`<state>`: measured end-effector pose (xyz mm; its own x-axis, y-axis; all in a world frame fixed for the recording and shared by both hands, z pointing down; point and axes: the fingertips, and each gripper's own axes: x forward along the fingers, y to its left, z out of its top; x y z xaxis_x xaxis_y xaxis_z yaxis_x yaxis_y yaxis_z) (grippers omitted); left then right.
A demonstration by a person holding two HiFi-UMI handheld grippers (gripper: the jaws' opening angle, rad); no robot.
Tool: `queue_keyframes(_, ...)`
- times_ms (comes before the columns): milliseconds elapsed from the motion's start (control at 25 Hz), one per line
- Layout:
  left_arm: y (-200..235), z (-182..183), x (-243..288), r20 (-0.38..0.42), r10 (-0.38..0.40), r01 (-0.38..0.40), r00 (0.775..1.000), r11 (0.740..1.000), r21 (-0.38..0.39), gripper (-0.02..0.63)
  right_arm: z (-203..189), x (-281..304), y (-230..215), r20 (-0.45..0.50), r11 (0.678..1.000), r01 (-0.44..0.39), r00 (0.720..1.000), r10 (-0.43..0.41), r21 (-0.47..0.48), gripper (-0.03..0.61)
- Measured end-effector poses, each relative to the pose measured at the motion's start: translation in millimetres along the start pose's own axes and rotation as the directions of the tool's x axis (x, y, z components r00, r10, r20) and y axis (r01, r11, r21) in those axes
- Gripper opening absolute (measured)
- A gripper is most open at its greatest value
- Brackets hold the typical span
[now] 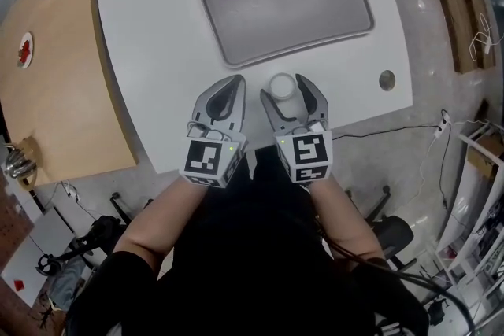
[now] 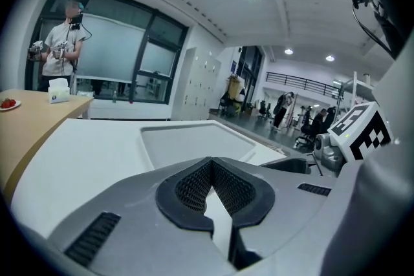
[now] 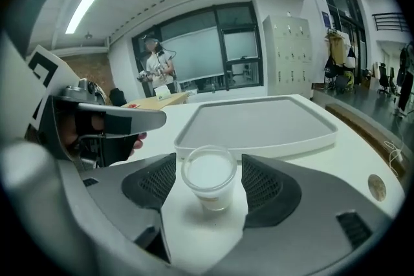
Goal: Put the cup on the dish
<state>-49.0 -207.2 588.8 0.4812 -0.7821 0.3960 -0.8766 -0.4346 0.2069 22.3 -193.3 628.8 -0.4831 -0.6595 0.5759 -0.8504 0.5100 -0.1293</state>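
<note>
Cup: a small translucent cup [image 1: 282, 86] is seen upright on the white table [image 1: 157, 51], near its front edge, off the dish.
Dish: a grey rounded-rectangle dish [image 1: 283, 0] is set at 12 o'clock from the cup, apart from it.
Right gripper: the right gripper [image 1: 291, 94] is held with its jaws wide apart; the cup stands between them, with a gap left on each side.
Left gripper: the left gripper [image 1: 224, 102] is held at 9 o'clock of the cup, jaws closed together at the tips, nothing between them.
Right gripper view only: the milky white inside of the cup and the clearance at both pads are shown.
Gripper views only: a standing person [image 2: 61, 42] is seen far behind a wooden table [image 1: 55, 75].
Head view only: both grippers are shown side by side over the table's front edge.
Arms: both forearms are stretched towards 12 o'clock, and the grippers are tilted downwards.
</note>
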Motion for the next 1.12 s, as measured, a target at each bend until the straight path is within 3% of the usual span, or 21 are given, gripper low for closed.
queue_keyframes(160,11,-13,8,-0.016,-0.004,0.004,1.0,1.0,-0.017,0.008,-16,20,-2,-0.055,1.0,0.002,0.998,-0.004,-0.021,0.263)
queue_keyframes(320,15,-20,9,-0.026,-0.012,0.012,1.0,1.0,-0.025,0.008,-18,26,-4,-0.061,0.998,0.036,0.997,-0.039,-0.055,0.262)
queue_keyframes(440,14,-13,5,-0.019,-0.016,0.015,1.0,1.0,-0.018,0.008,-14,19,-9,-0.047,0.998,0.05,0.998,-0.051,-0.026,0.262)
queue_keyframes(760,-10,45,-35,0.065,-0.035,0.033,0.997,0.999,0.035,0.008,46,-40,-6,0.048,0.994,0.099,0.994,-0.097,-0.042,0.261)
queue_keyframes(1120,-38,78,-99,0.088,-0.074,0.073,0.993,0.997,0.025,0.008,88,-103,39,0.094,0.997,0.049,0.995,-0.043,-0.058,0.261)
